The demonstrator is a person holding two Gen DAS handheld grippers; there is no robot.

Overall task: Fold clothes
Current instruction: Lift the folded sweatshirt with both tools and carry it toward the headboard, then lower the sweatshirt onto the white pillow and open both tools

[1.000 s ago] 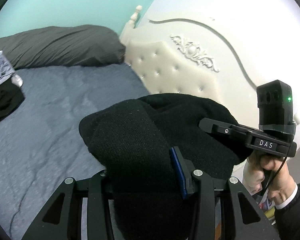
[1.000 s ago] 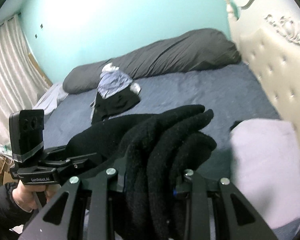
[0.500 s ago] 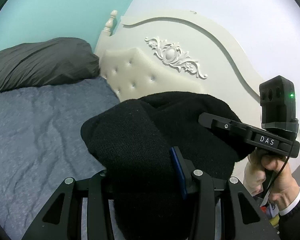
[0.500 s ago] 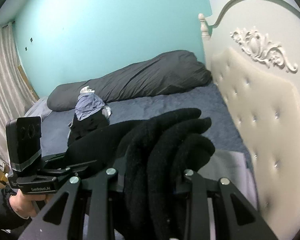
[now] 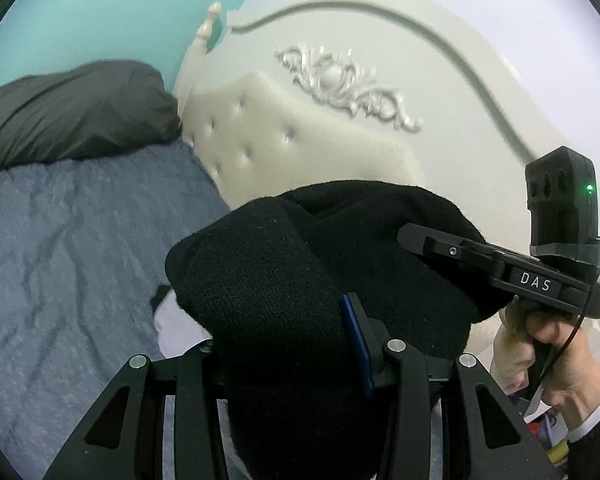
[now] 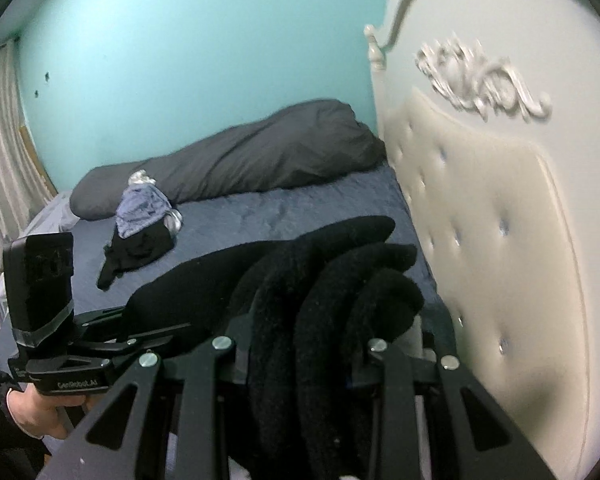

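A thick black fleece garment [image 5: 284, 280], folded into several layers, hangs in the air between both grippers above the blue-grey bed [image 5: 68, 248]. My left gripper [image 5: 288, 340] is shut on one end of it; a blue pad [image 5: 354, 332] presses its side. In the right wrist view my right gripper [image 6: 312, 340] is shut on the other end, where the stacked folds [image 6: 340, 280] bulge past the fingers. Each gripper shows in the other's view: the right one [image 5: 424, 240] held by a hand, the left one [image 6: 140, 320] at lower left. All fingertips are buried in cloth.
A cream tufted headboard [image 6: 480, 220] stands close on the right. A dark grey bolster [image 6: 240, 160] lies along the teal wall. A small heap of blue and black clothes [image 6: 144, 232] sits on the bed. Something pale [image 5: 180, 324] lies under the garment. Curtains [image 6: 0, 160] hang far left.
Both grippers have carried the black garment sideways toward the headboard, which now fills more of each view. The clothes heap has left the left wrist view. Both grips are unchanged.
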